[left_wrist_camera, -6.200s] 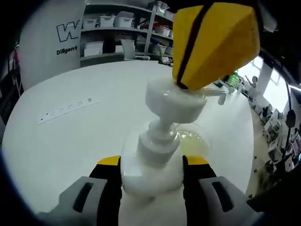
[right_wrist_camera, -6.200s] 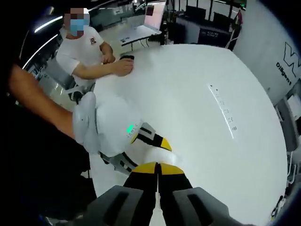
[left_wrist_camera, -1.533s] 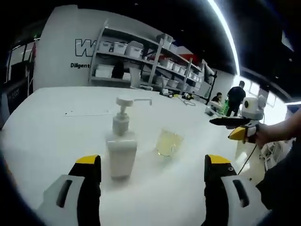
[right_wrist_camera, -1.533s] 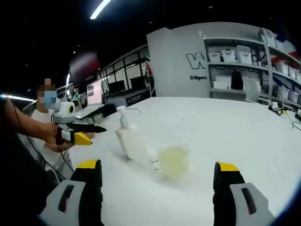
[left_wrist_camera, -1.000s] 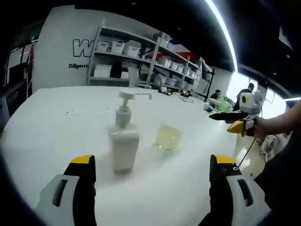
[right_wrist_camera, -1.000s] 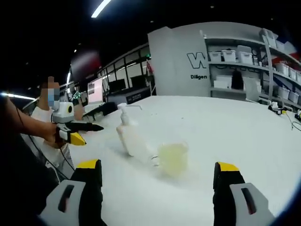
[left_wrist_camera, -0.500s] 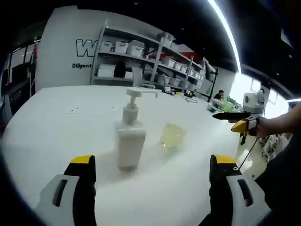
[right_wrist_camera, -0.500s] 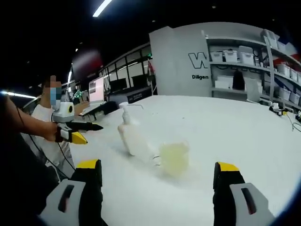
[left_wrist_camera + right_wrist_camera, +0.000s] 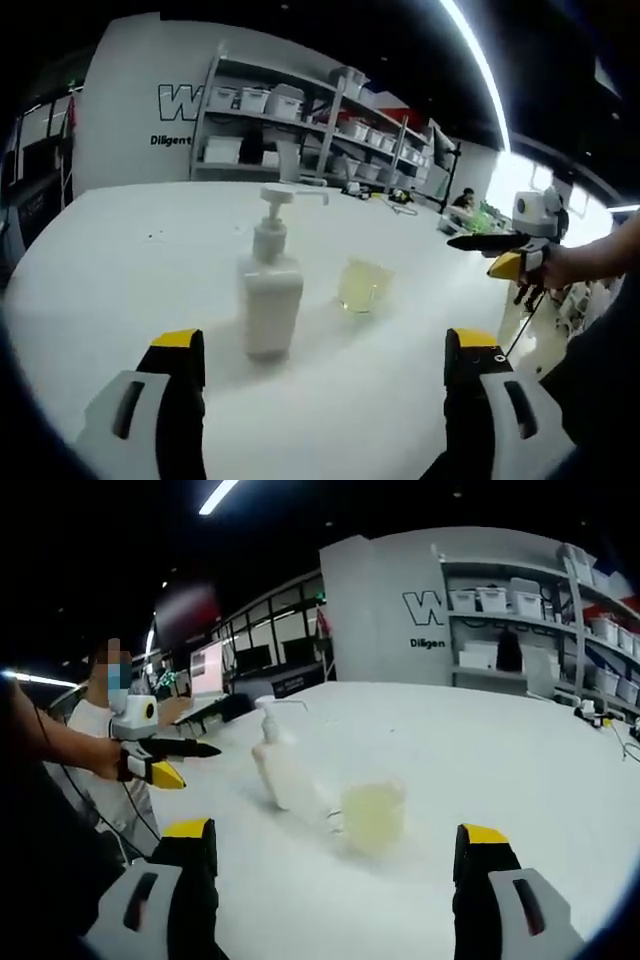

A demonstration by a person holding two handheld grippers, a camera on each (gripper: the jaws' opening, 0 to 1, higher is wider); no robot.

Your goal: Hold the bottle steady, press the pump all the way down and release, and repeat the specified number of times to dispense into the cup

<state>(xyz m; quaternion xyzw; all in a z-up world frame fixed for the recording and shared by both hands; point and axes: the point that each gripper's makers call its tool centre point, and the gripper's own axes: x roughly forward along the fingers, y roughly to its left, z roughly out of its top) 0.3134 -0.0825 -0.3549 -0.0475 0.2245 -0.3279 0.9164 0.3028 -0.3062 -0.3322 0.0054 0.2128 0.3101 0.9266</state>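
A white pump bottle [image 9: 271, 283] stands upright on the white table [image 9: 120, 270], with a clear cup [image 9: 362, 284] of pale yellow liquid just to its right. My left gripper [image 9: 325, 385] is open, well back from both, nothing between its jaws. In the right gripper view the bottle [image 9: 282, 763] and the cup [image 9: 372, 816] stand ahead, and my right gripper [image 9: 335, 865] is open and holds nothing. The right gripper [image 9: 505, 255] shows at the right of the left gripper view, held in a hand. The left gripper [image 9: 160, 759] shows at the left of the right gripper view.
Shelves with white bins [image 9: 290, 125] line the back wall beside a grey wall with lettering [image 9: 180, 105]. A thin strip [image 9: 155, 237] lies far on the table. A person [image 9: 105, 715] sits at the table's far left edge near a laptop [image 9: 205, 675].
Both views have shifted only slightly over the last second. Six seconds ago my left gripper was shut on the bottle and my right was on the pump; now both are open and pulled back.
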